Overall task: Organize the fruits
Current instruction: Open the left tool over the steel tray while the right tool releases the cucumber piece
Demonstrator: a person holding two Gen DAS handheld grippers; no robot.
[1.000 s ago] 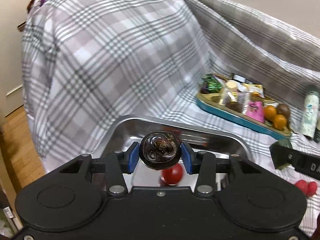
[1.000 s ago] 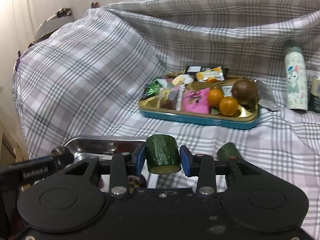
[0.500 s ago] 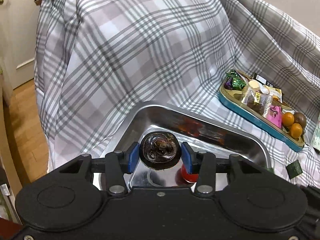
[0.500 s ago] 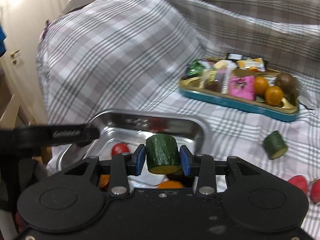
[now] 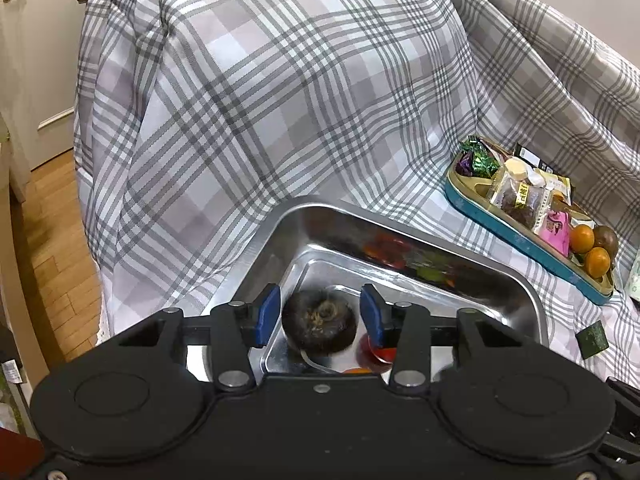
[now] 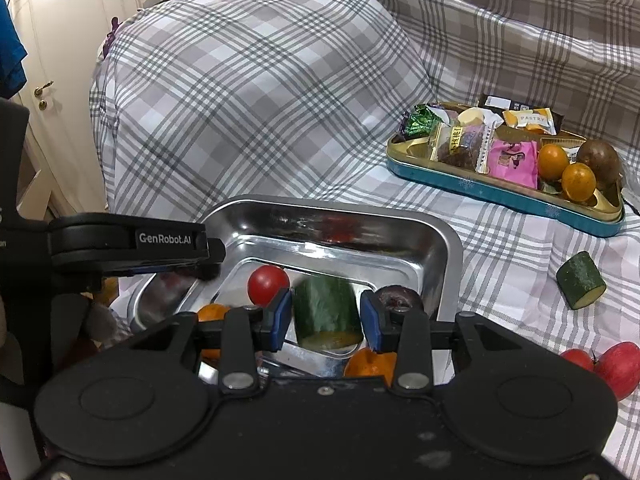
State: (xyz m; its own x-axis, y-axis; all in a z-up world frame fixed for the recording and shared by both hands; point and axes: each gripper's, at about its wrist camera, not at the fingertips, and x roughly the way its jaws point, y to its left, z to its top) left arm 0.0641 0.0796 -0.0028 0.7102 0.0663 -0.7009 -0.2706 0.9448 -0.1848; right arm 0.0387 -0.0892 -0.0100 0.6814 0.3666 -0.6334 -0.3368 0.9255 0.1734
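My left gripper [image 5: 320,316] is open over the steel tray [image 5: 500,276]; a dark round fruit [image 5: 319,328] sits blurred between its blue pads, free of them. My right gripper [image 6: 325,316] is open over the same tray [image 6: 448,248]; a cucumber piece [image 6: 326,314] is blurred between its pads, not touching them. In the tray lie a red tomato [image 6: 268,285], oranges [image 6: 370,362] and a dark fruit [image 6: 400,298]. The left gripper's body [image 6: 132,246] shows at the left of the right wrist view.
A second cucumber piece [image 6: 581,285] and red fruits [image 6: 612,368] lie on the plaid cloth right of the tray. A teal snack tray [image 6: 500,196] with wrapped snacks, oranges and a brown fruit stands at the back right. Wooden floor [image 5: 52,248] lies beyond the cloth's left edge.
Both grippers opened over the steel tray. The dark fruit and the cucumber piece have come free of the pads and are dropping. Both grippers moved closer over the tray.
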